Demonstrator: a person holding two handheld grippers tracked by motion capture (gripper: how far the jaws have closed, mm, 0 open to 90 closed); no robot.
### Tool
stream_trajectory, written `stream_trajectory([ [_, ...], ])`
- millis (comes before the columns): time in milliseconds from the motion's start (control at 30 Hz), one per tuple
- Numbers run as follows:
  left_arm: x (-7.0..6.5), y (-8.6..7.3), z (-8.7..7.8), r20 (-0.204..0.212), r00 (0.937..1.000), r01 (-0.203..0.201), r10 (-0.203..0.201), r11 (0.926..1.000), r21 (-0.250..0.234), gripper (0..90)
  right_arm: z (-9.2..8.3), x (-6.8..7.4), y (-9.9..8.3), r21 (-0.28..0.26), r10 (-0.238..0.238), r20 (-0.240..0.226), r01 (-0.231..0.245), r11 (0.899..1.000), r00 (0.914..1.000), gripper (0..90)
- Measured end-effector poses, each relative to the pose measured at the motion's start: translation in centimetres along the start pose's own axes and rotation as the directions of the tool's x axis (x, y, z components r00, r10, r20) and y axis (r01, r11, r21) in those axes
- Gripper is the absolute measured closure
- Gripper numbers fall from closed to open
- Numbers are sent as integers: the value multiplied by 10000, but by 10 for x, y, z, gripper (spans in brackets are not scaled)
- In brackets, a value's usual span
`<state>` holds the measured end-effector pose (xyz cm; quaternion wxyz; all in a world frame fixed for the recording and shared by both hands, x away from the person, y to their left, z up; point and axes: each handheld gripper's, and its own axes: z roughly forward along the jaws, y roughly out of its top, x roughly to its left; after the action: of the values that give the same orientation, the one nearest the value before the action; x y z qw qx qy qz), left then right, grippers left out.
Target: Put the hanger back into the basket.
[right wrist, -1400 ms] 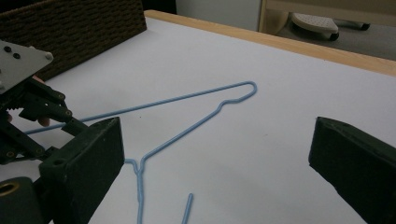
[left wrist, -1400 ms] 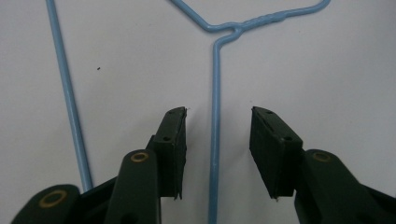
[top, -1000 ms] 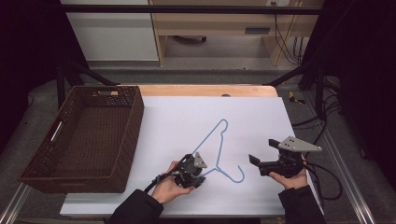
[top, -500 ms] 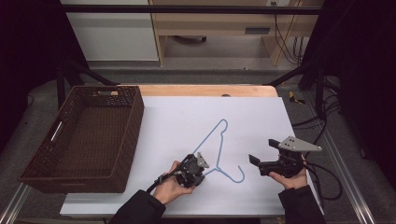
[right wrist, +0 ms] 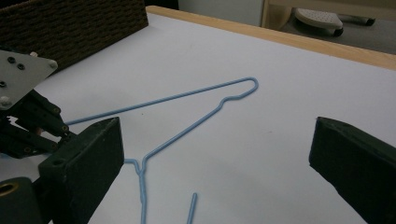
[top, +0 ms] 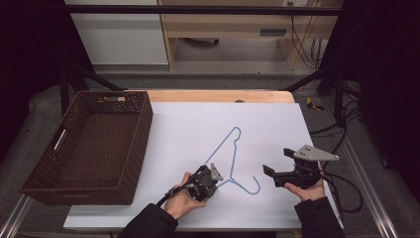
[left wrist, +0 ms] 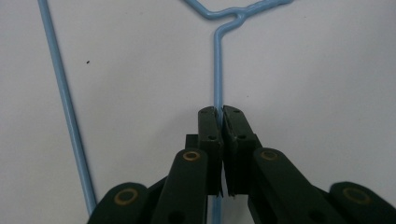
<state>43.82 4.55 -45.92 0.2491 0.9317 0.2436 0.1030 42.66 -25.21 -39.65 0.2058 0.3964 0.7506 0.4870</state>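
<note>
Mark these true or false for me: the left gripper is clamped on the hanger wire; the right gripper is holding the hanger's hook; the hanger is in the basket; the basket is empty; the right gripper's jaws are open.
1. The left gripper is clamped on the hanger wire. True: its jaws have just closed, and they pinch the blue wire in the left gripper view.
2. The right gripper holds the hanger's hook. False: it hangs beside the hook, apart from it.
3. The hanger is in the basket. False: it lies on the white table, to the right of the basket.
4. The basket is empty. True.
5. The right gripper's jaws are open. True: they stand wide apart with nothing between them.
</note>
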Motion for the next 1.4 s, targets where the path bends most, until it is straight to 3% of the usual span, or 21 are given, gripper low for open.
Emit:
stream_trajectory([
  [333, 0, -2, -4, -109, 9999, -57, 54, 9996, -284, 871, 0, 1, 0, -43, -15, -43, 15, 10000, 10000, 41],
  [700, 7, -3, -24, -144, 9992, 355, -371, 9948, -959, 872, 2, 2, -2, 115, -37, -144, 39, 9999, 9999, 48],
  [733, 7, -3, -24, -158, 9984, 519, -542, 9916, -1188, 872, 2, 2, -2, 117, -86, -184, 89, 9999, 9998, 48],
  [767, 8, -3, -26, -156, 9987, 456, -476, 9932, -1074, 872, 3, 2, -2, 118, -51, -200, 53, 9999, 9998, 49],
  [967, 15, -4, -34, -154, 9959, 855, -888, 9846, -1523, 872, 6, 6, -5, 222, -26, -411, 35, 9997, 9992, 51],
  [1400, 28, -7, -57, -323, 9905, 1237, -1336, 9689, -2142, 872, 25, 20, -15, 799, -119, -1021, 202, 9966, 9947, 56],
])
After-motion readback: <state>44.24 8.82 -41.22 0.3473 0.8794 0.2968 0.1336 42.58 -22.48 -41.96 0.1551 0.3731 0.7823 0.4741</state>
